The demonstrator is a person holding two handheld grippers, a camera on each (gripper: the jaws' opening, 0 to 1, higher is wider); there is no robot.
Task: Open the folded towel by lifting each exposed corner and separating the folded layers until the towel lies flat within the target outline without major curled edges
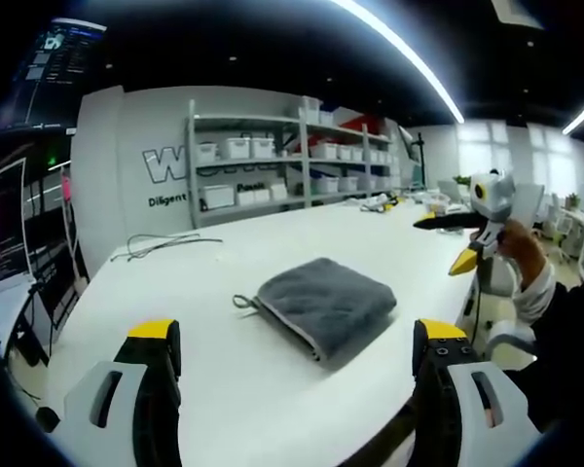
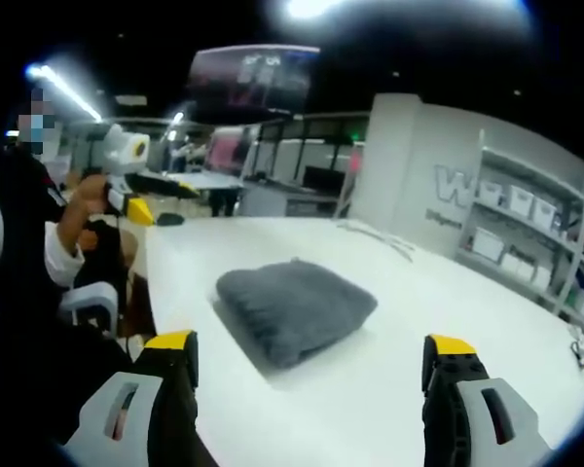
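Two claws stand wide open at the bottom of their own views, gripping nothing: the left claw [image 1: 297, 341] and the right claw [image 2: 311, 350], each with yellow-tipped jaws spread apart above the white tabletop [image 1: 273, 409]. Just beyond them, at the centre of both frames, lies the grey towel [image 1: 326, 304], still folded into a thick pad, apart from either claw. In the left gripper view a pale-edged open side faces the lower right and a small hanging loop [image 1: 243, 302] sticks out at the towel's left corner. No target outline can be made out on the tabletop.

Judging from this, the unfolding has not begun; the step in hand is the approach to a first exposed corner. The next move calls for bringing one claw down to the top layer at a corner near the open edge, pinching that layer alone, and peeling it back while the other claw steadies what lies beneath.

Farther off, a loose cable [image 1: 165, 243] lies at the left, and storage shelves [image 1: 292, 161] with white bins line the wall.
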